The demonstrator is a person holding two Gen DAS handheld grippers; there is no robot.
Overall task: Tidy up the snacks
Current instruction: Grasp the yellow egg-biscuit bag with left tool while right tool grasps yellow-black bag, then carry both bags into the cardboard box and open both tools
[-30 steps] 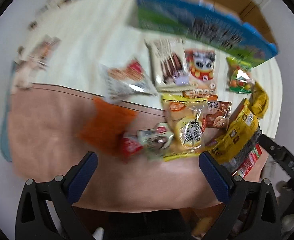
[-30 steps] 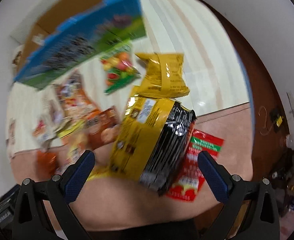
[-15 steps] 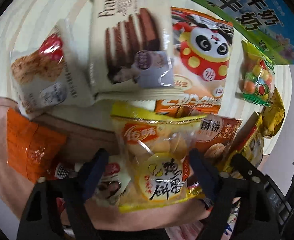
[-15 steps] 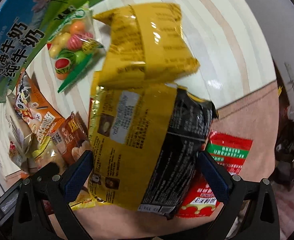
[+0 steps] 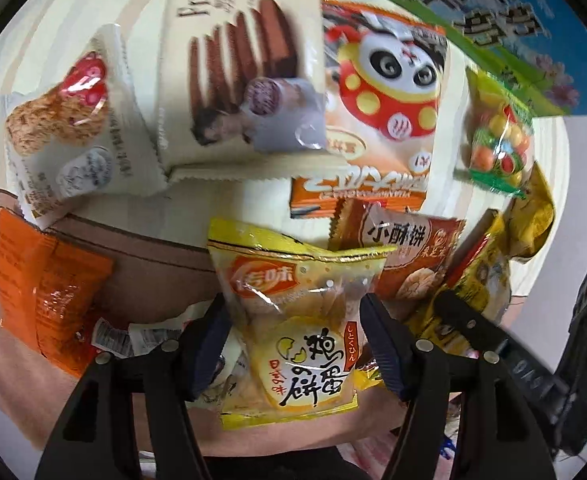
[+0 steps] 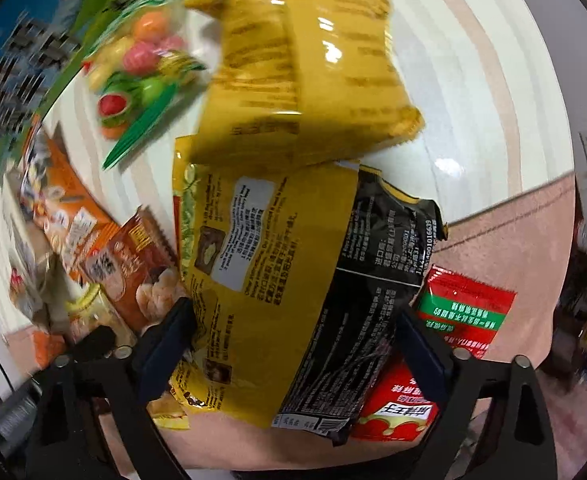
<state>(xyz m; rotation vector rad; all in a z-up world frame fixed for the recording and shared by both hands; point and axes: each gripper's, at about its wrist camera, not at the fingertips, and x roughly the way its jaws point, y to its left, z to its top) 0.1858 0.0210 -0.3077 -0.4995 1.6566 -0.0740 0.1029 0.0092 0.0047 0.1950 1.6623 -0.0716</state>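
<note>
In the left wrist view, the blue and green milk box (image 5: pixel 505 24) ran out of the frame at the upper right, its lettering smeared. The white wafer pack (image 5: pixel 229 64) was cut off at the top edge. A crumpled wrapper (image 5: pixel 133 334) at lower left lay partly hidden behind the left gripper (image 5: pixel 293 344). In the right wrist view, the fruit candy bag (image 6: pixel 141 76) at upper left was blurred, and the red packet (image 6: pixel 461 320) at lower right lay partly under the black and yellow bag (image 6: pixel 293 288).

Both grippers were matte black plastic: the left gripper (image 5: pixel 295 340) and right gripper (image 6: pixel 293 344) each carried dark blue pads (image 5: pixel 209 344) on their jaws and silver screws on the arms.
</note>
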